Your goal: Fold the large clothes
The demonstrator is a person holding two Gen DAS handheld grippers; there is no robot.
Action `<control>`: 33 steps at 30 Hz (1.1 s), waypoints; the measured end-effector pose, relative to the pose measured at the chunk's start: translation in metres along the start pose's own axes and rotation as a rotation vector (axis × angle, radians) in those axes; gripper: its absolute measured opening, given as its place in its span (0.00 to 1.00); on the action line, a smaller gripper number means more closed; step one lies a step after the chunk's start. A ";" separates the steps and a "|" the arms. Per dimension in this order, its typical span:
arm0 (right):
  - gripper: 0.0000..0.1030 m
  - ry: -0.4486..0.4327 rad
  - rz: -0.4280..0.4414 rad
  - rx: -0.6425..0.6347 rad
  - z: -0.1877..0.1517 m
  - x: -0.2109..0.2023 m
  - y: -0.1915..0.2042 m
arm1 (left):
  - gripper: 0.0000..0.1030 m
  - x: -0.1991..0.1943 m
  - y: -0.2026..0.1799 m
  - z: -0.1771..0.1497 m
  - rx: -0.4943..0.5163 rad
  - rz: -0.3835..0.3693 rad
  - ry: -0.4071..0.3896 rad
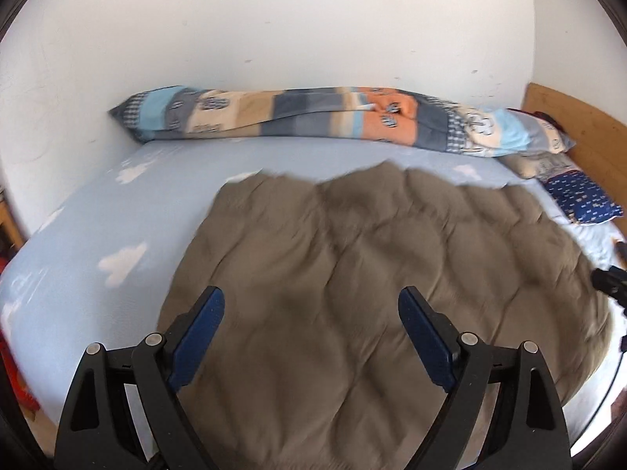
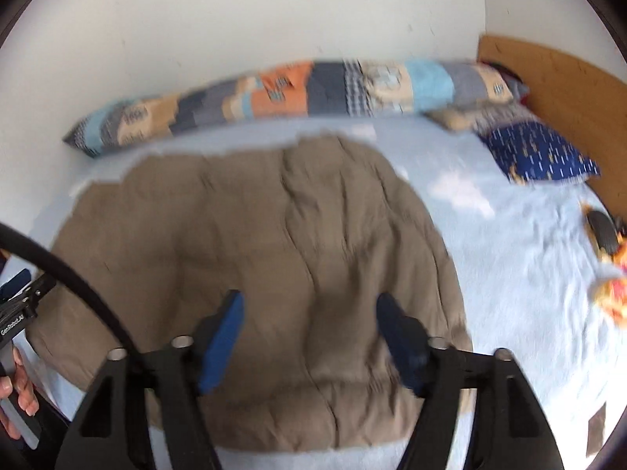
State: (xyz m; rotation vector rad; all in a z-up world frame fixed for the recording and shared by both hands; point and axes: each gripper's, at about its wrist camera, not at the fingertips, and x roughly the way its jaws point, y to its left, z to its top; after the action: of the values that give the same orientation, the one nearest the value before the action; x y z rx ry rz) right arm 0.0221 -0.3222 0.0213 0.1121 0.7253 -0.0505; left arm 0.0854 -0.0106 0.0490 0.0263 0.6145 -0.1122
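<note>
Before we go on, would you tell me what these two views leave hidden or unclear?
- Brown garment: its near edge is hidden behind the left gripper and cut by the frame in the left view; motion blur hides what kind of garment it is and how it is folded.
- Orange thing, right view: blurred and cut by the rim, unidentifiable.
- Right gripper: blurred, fingers apart, nothing between them.
</note>
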 end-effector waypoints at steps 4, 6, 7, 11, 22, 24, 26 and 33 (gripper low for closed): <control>0.74 -0.015 0.049 0.020 0.042 0.017 0.007 | 0.87 0.047 -0.018 0.043 0.031 -0.066 0.107; 0.74 -0.017 0.064 0.042 0.062 0.033 0.006 | 0.87 0.077 -0.024 0.057 0.044 -0.063 0.141; 0.76 -0.011 0.063 0.038 0.069 0.043 0.008 | 0.87 0.088 -0.025 0.060 0.048 -0.048 0.148; 0.76 0.054 0.029 0.036 0.094 0.099 0.005 | 0.87 0.140 -0.010 0.066 -0.042 -0.055 0.235; 0.85 0.231 0.003 0.083 0.089 0.182 -0.004 | 0.93 0.168 -0.003 0.060 -0.103 -0.073 0.288; 0.85 0.243 0.004 0.085 0.088 0.185 -0.004 | 0.93 0.170 -0.003 0.059 -0.100 -0.071 0.285; 0.85 0.243 0.005 0.091 0.087 0.186 -0.005 | 0.93 0.168 -0.003 0.058 -0.096 -0.068 0.274; 0.82 0.097 -0.002 0.074 0.089 0.134 0.007 | 0.93 0.116 0.001 0.056 -0.111 -0.053 0.166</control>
State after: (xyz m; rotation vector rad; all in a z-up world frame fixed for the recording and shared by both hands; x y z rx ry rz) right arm 0.1818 -0.3267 -0.0013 0.1850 0.8210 -0.0745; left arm 0.2116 -0.0237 0.0282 -0.0887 0.7865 -0.1275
